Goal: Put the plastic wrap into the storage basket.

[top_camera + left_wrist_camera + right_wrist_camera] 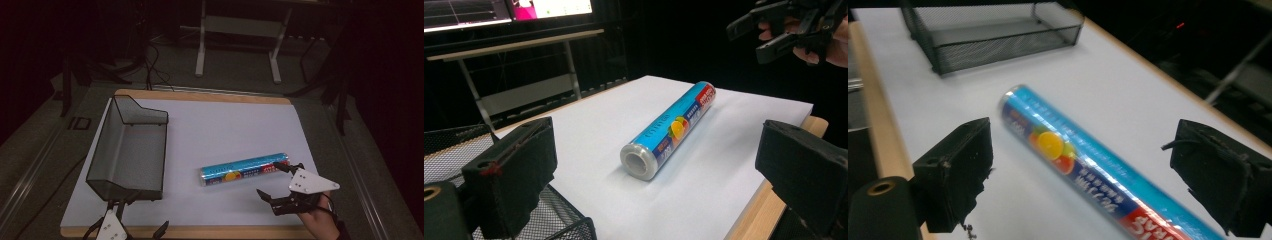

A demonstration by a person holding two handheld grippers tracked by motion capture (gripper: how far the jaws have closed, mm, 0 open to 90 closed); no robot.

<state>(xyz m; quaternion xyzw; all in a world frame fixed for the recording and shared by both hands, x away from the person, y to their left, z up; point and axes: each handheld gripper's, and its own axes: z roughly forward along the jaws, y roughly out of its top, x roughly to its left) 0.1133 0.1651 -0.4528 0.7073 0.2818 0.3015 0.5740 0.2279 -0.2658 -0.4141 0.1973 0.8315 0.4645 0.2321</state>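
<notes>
High view: cling-wrap roll [245, 169] lies on white table [225, 125], centre-right, mesh tray [127, 150] well apart at 9 o'clock. Right tongs [280, 182] wide open, empty, hovering near roll's right end at 4 o'clock. Left tongs [137, 217] wide open, empty, at 7 o'clock by tray. Likely grasp next: straddle roll crosswise, near middle, to stop rolling.

Blue roll [245, 169] printed with orange fruit and a red end band. Black mesh tray [129, 150] at 9 o'clock. White sheet [225, 135] bordered by tan wood.
</notes>
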